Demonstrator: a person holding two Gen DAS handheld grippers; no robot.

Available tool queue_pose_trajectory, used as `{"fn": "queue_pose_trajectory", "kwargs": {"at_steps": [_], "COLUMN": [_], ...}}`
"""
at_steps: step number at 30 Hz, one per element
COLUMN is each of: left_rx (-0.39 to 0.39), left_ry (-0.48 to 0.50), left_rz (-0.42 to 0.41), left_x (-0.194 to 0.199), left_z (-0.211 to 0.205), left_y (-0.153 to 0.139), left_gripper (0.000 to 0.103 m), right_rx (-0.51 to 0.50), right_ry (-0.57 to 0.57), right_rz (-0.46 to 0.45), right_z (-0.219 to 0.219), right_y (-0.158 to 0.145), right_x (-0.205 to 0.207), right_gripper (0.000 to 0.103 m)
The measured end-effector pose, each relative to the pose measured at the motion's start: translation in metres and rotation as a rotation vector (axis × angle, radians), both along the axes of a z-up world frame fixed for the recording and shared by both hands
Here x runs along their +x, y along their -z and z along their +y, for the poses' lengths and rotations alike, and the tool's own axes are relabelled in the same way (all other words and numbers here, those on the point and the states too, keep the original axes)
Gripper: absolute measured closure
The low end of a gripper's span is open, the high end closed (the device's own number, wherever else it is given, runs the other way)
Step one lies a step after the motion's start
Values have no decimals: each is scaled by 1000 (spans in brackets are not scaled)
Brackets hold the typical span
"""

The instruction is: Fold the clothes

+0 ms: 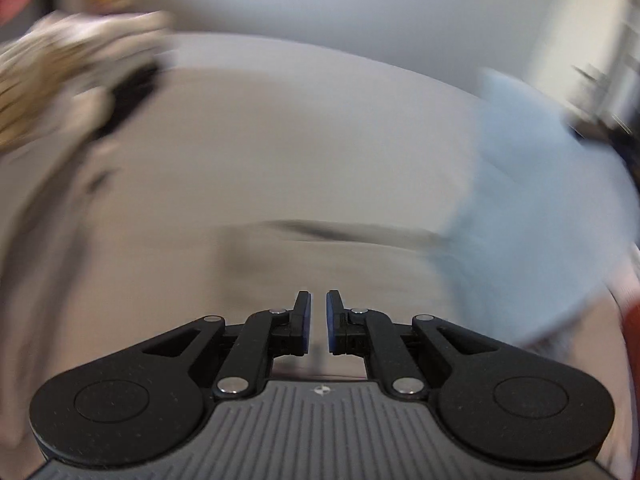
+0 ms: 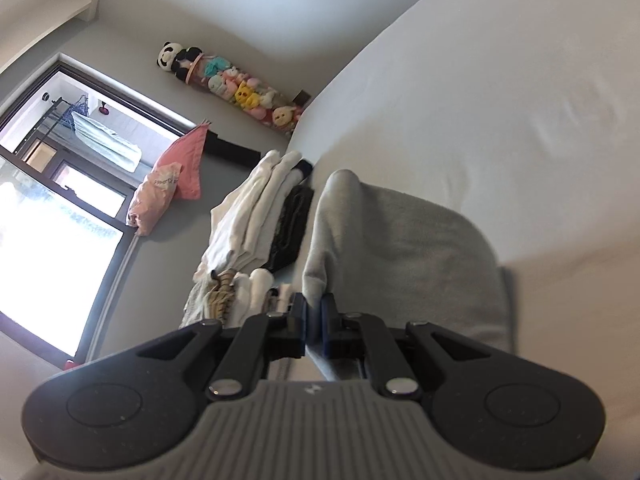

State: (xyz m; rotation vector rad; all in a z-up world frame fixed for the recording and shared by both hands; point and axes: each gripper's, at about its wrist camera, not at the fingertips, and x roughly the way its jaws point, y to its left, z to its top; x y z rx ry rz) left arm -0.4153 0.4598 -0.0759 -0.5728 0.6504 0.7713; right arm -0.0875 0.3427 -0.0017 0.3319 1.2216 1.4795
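Blurred cloth fills the left wrist view: a pale pile of clothes (image 1: 68, 64) smears across the upper left of the frame, a pale blue garment (image 1: 548, 208) across the right, with the bare bed (image 1: 300, 140) between them. The left hand-held gripper (image 1: 318, 322), at the lower middle, has its pads a narrow gap apart with nothing between them. The streaking suggests this camera is moving fast; if the gripper reaches for the blue cloth at that pace it could miss the hem or drag the piece out of shape.

In the right wrist view, a stack of white and dark folded clothes (image 2: 264, 216) lies left of centre, at the bed's edge. Just right of it a grey garment (image 2: 400, 240) lies doubled over on the sheet, its rolled fold rising at mid-frame. The right hand-held gripper (image 2: 314, 324), at the lower middle, is nearly closed and seems to pinch the grey cloth's near edge, though how deep the bite is I cannot tell. A shallow pinch could slip under a pull, letting the fold spring open. The grey piece also lies close to the stack, so a sideways sweep might topple those layers off the bed.
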Motion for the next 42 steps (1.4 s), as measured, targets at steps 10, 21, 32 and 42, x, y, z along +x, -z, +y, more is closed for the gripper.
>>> {"fn": "queue_pose_trajectory", "kwargs": {"at_steps": [10, 21, 32, 42], "left_rx": [-264, -325, -251, -87], "left_ry": [-175, -198, -240, -114], "left_rz": [-64, -71, -129, -147], "left_x": [-51, -56, -65, -48], "left_z": [37, 36, 41, 16], "left_y": [32, 41, 21, -6], "left_gripper": [95, 95, 95, 95], "right_rx": [-64, -192, -168, -144], "right_ry": [-90, -144, -181, -135], "right_rz": [61, -65, -110, -310], "right_z": [75, 112, 102, 63], "right_y": [50, 104, 93, 69], "right_x": [-82, -133, -137, -122], "right_gripper": [95, 95, 75, 76]}}
